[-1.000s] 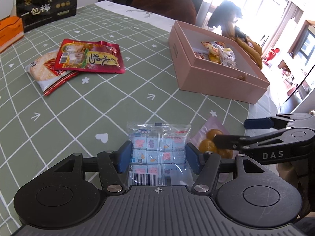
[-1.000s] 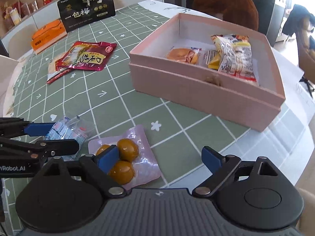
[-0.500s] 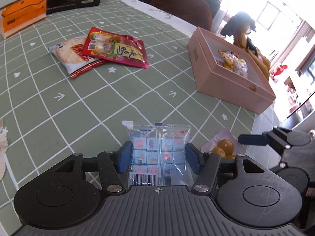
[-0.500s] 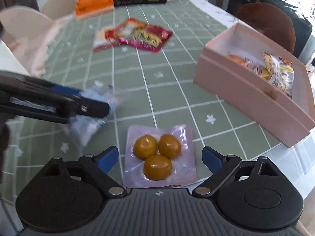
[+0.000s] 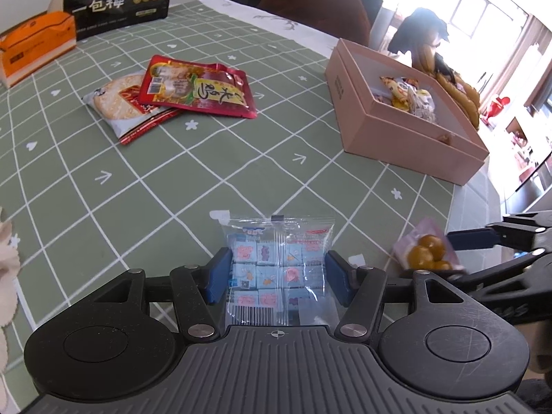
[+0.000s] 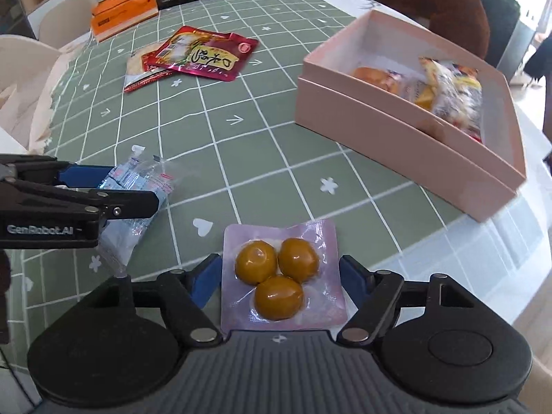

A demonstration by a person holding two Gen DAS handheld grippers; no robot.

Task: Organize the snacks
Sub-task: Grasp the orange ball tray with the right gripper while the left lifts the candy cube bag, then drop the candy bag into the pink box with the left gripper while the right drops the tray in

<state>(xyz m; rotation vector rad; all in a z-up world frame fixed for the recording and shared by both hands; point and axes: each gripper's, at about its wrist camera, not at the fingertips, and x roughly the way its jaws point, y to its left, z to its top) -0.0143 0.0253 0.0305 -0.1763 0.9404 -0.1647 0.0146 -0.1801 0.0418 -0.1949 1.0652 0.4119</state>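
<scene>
My left gripper (image 5: 277, 276) is shut on a clear packet of small wrapped candies (image 5: 276, 262) and holds it above the green checked tablecloth; the right wrist view shows that gripper (image 6: 114, 189) from the side with the candy packet (image 6: 138, 193) hanging from it. My right gripper (image 6: 281, 279) is closing on a pink vacuum pack of three brown eggs (image 6: 276, 276), its blue pads against the pack's two side edges. From the left wrist view the egg pack (image 5: 424, 252) shows at the table's near right edge. The pink box (image 6: 407, 138) stands open with several snacks inside.
A red snack pouch (image 5: 196, 86) lies on a rice cracker packet (image 5: 114, 103) at the far left. An orange box (image 5: 34, 48) and a black bag (image 5: 117, 0) stand at the back. A brown chair back (image 6: 438, 3) rises beyond the table. The table edge (image 6: 483, 258) runs close on the right.
The right gripper swung over the egg pack and its jaws narrowed onto the pack's edges. The left gripper kept its hold on the candy packet, and its view lifted and turned slightly.
</scene>
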